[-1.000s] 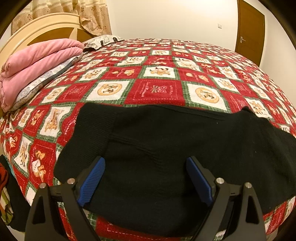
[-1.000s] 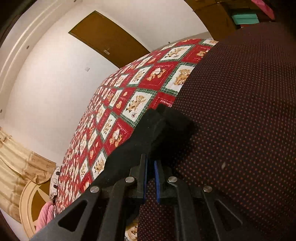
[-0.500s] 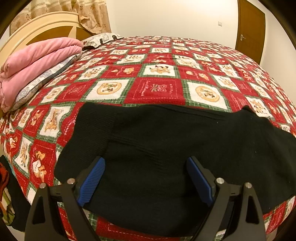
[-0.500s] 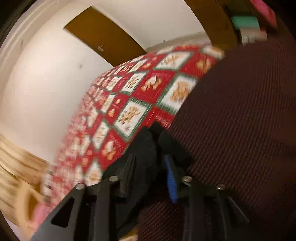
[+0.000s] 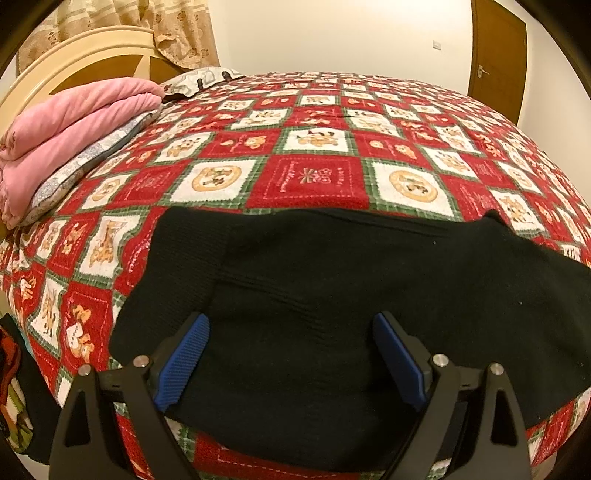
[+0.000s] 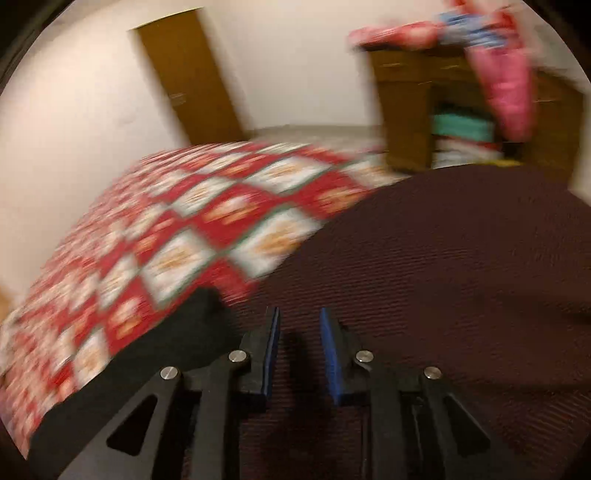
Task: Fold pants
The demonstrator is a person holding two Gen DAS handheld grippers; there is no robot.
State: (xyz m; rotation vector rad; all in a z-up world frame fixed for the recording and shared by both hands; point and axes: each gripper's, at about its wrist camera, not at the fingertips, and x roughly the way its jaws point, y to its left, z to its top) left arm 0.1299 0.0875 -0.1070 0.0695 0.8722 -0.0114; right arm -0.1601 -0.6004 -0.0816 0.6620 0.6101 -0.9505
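The left claw [image 5: 291,363] hangs spread wide over the near edge of the black pants [image 5: 332,288], gripping nothing. The right claw [image 6: 298,354] has just been opening, nothing between its pads, the pants' end [image 6: 201,325] now beside it. The pants lie flat across the bed [image 5: 314,177]. Best next: smooth the fold, then take both near corners evenly.

Home bedroom. Big bed [image 5: 314,177] under a red-green-white patchwork quilt, cream arched headboard [image 5: 74,62] at its far-left corner. Folded pink blanket [image 5: 66,122] on pillows [image 5: 85,162] there. Patterned curtain [image 5: 177,33] behind. Wooden door [image 5: 496,55] in plain wall; wooden cabinet [image 6: 406,110] with stacked clothes.
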